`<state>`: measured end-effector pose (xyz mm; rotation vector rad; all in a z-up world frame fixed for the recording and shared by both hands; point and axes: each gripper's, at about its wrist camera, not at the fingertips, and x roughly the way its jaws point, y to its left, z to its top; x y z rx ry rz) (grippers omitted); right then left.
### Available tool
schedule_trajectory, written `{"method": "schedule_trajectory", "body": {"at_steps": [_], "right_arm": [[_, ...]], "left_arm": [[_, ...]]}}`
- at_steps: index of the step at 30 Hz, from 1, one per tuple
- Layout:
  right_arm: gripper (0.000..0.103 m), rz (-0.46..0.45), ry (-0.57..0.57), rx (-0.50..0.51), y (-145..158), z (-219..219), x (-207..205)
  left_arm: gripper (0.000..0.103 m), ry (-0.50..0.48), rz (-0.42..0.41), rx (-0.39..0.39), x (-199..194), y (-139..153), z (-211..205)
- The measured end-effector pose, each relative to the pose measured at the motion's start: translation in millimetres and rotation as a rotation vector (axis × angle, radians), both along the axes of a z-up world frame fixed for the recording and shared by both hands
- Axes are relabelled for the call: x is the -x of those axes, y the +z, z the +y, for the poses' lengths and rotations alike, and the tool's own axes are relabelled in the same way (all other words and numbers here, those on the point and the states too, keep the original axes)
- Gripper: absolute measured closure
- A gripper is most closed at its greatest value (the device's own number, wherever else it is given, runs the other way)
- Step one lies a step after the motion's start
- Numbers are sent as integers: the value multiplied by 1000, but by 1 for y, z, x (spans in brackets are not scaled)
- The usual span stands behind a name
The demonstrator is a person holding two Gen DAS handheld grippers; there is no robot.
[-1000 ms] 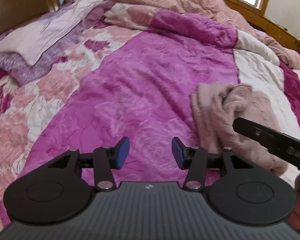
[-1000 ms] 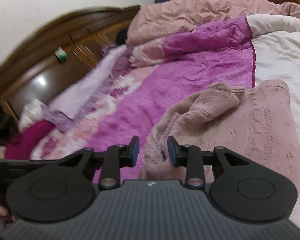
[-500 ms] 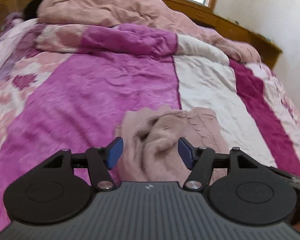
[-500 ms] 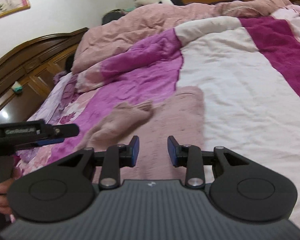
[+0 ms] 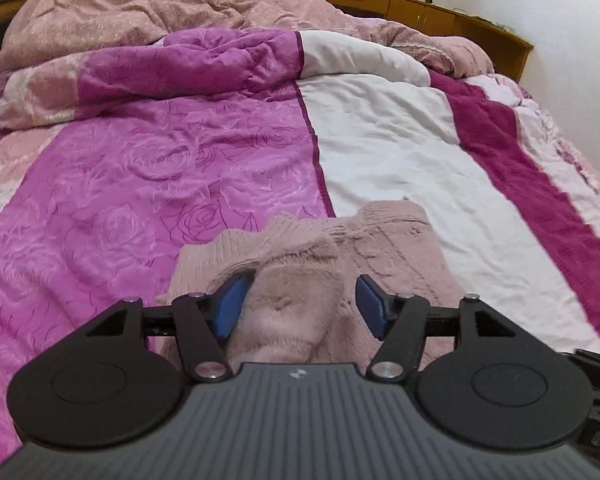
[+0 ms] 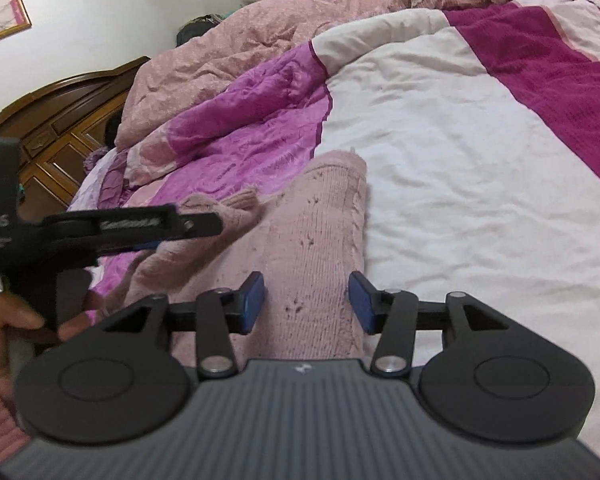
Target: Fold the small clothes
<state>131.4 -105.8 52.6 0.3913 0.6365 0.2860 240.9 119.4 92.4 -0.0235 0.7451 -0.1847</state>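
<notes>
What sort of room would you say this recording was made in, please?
Most likely a home bedroom. The pink knit garment lies on a bed's magenta and white quilt, a rumpled pink duvet is heaped behind it, and a carved wooden headboard and framed portrait stand beyond.

Both wrist cameras sit low and close over the bed (image 5: pixel 380 140), each looking forward along its own fingers toward 12 o'clock. They share the pink sweater (image 5: pixel 380 248) lying just ahead and the quilt beyond. In the right view, the left hand-held gripper (image 6: pixel 204 226) enters at 9 o'clock.
</notes>
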Motion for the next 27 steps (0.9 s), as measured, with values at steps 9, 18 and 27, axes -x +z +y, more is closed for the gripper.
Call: {"method": "schedule_trajectory", "body": {"at_steps": [9,18,27], "right_arm": [[52,-13,23,20,-3,4,1],[50,-7,24,25,-3,7,3],[50,1,13,6,-2,5,15]], "left_arm": [[76,302,46,13,-16,-25,52],[75,261,81,184,-3,-10,70],[53,102,106,201,76,17,65]]}}
